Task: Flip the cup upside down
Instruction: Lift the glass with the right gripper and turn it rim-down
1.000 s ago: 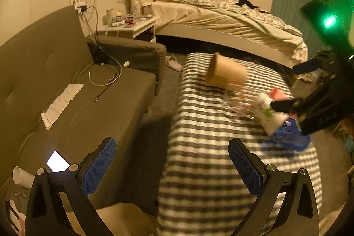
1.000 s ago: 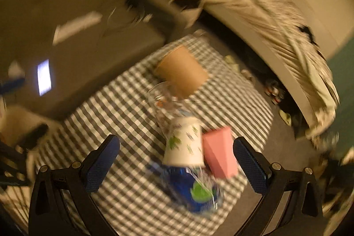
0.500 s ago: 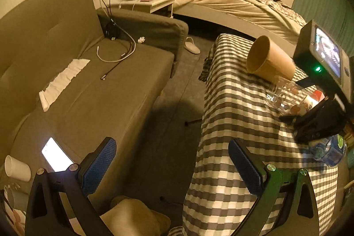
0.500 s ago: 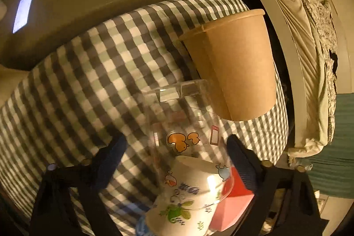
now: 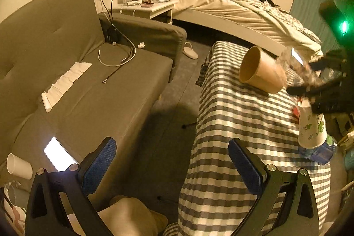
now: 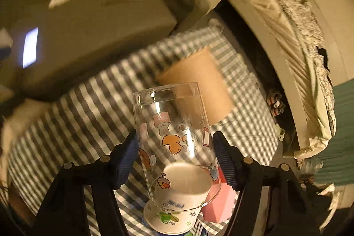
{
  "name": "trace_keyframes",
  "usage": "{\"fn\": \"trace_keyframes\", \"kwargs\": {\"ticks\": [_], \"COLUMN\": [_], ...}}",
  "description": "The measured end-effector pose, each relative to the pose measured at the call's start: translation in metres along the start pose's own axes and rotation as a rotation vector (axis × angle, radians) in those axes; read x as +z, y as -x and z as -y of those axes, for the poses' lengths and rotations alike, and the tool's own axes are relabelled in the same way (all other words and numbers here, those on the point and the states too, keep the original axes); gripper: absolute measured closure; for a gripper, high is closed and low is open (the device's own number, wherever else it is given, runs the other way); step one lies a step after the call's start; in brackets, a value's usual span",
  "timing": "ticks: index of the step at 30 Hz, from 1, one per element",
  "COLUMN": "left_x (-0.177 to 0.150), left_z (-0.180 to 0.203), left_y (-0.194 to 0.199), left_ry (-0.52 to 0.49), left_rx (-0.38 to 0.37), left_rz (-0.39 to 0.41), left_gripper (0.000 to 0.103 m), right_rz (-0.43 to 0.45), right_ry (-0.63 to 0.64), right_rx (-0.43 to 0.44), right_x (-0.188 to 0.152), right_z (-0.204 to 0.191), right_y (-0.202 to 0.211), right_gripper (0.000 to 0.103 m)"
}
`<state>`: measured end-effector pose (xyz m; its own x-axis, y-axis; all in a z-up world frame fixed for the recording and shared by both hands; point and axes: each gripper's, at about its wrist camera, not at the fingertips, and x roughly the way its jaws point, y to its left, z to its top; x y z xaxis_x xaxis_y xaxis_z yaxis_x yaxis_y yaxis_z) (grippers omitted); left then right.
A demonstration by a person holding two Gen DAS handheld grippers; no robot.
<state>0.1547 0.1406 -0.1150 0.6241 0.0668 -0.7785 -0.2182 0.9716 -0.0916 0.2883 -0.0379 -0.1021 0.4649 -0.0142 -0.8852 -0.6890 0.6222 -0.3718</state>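
Note:
A clear glass cup (image 6: 174, 138) with cartoon prints sits between the blue pads of my right gripper (image 6: 176, 156), which is shut on it and holds it above the checked table (image 6: 93, 107). In the left wrist view the glass (image 5: 296, 68) appears blurred at the far right, held by the right gripper (image 5: 318, 81). A brown paper cup (image 5: 261, 72) lies on its side on the table; it also shows in the right wrist view (image 6: 199, 83). My left gripper (image 5: 172, 165) is open and empty, over the gap between sofa and table.
A white printed paper cup (image 5: 312, 129) stands upside down on a blue object (image 5: 318, 152) at the table's right edge, beside a pink block (image 6: 216, 200). A grey sofa (image 5: 77, 81) with a lit phone (image 5: 58, 156) is left. A bed (image 5: 243, 6) is behind.
My right gripper has closed on the glass cup and lifted it off the table. The left gripper has shifted its view a little and stays open.

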Motion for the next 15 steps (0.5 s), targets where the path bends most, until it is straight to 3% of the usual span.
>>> {"fn": "trace_keyframes", "kwargs": {"ticks": [8,15], "left_x": [0.001,-0.006], "left_z": [0.002,0.004], "left_y": [0.041,0.077], "left_ry": [-0.007,-0.011], "left_rx": [-0.011,-0.036], "left_rz": [0.057,0.104], "left_gripper": [0.0,0.0], "right_rz": [0.162,0.115], "right_ry": [-0.177,-0.387], "right_rx": [0.01,0.025], "right_x": [0.009,-0.035], "right_z": [0.024,0.015], "right_y": [0.079,0.131], "right_gripper": [0.036,0.036]}}
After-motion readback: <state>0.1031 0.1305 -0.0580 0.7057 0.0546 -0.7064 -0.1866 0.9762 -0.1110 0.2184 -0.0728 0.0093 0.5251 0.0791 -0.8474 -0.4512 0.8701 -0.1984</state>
